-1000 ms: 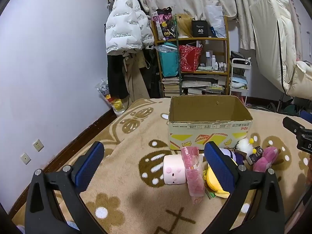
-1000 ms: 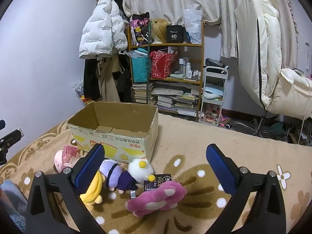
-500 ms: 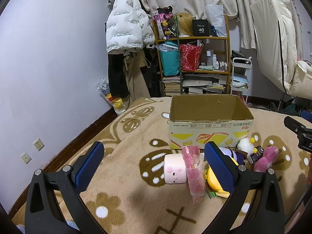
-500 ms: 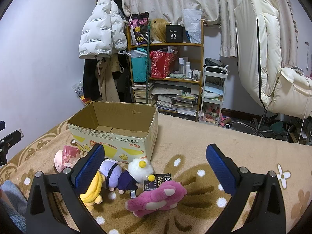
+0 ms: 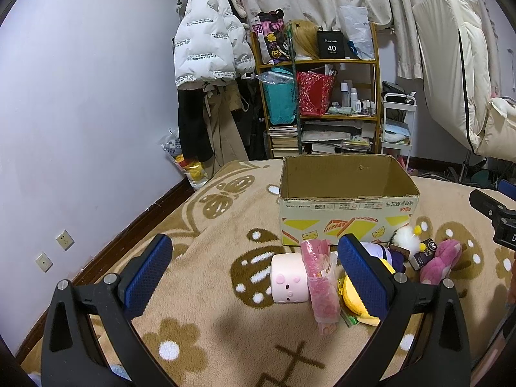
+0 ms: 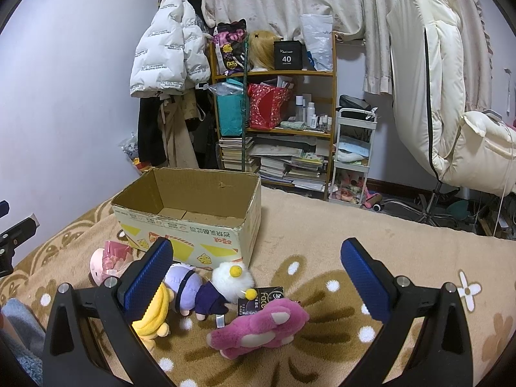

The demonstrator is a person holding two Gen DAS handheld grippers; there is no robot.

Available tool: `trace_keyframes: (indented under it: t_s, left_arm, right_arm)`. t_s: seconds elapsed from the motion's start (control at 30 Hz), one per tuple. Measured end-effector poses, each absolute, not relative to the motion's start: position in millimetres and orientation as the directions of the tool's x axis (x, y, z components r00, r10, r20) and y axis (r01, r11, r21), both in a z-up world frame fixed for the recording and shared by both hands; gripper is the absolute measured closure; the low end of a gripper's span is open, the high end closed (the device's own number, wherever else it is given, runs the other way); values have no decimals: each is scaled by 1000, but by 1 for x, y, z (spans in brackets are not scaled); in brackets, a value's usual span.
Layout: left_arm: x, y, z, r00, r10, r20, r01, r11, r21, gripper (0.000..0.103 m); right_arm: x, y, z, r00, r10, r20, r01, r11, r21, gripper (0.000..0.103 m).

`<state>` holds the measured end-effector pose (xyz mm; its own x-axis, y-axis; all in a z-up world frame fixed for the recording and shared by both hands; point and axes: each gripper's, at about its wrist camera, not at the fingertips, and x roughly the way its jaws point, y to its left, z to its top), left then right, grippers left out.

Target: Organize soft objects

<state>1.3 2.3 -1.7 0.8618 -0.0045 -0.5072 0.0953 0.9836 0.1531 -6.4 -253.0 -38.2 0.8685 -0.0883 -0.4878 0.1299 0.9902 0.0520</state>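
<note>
An open cardboard box [image 5: 346,216] [image 6: 190,235] stands on the brown patterned blanket. In front of it lie soft toys: a pink cylinder toy [image 5: 288,279] [image 6: 96,262], a pink wrapped pack [image 5: 320,277], a yellow plush [image 5: 353,293] [image 6: 154,316], a white and purple doll [image 6: 209,283] [image 5: 396,245] and a magenta plush [image 6: 258,325] [image 5: 440,259]. My left gripper [image 5: 254,271] is open and empty, above and short of the pink cylinder. My right gripper [image 6: 256,274] is open and empty, above the doll and the magenta plush.
A dark small packet [image 6: 262,300] lies beside the doll. A cluttered shelf [image 5: 322,96], a hanging white jacket [image 5: 209,45] and a white trolley [image 6: 353,158] stand beyond the bed. A cream chair [image 6: 451,113] is at the right. The wall runs along the left.
The left wrist view has shifted very slightly; both grippers stay open and the toys have not moved.
</note>
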Motion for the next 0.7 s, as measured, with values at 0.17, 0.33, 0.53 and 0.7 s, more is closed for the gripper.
trace_keyframes:
  t_s: [0.17, 0.33, 0.53, 0.7]
  left_arm:
    - [1, 2, -2, 861, -4, -508, 96, 983, 155, 1]
    - [1, 2, -2, 861, -3, -508, 96, 983, 156, 1]
    - [2, 1, -2, 861, -2, -508, 95, 983, 157, 1]
    - [2, 3, -5, 860, -1, -509, 95, 983, 158, 1]
  right_arm:
    - [-6, -253, -38, 868, -87, -488, 129, 990, 53, 0]
    - [-6, -253, -38, 869, -87, -488, 129, 990, 54, 0]
    - [-6, -253, -38, 868, -87, -488, 130, 990, 53, 0]
    - [-6, -252, -38, 868, -86, -489, 128, 990, 54, 0]
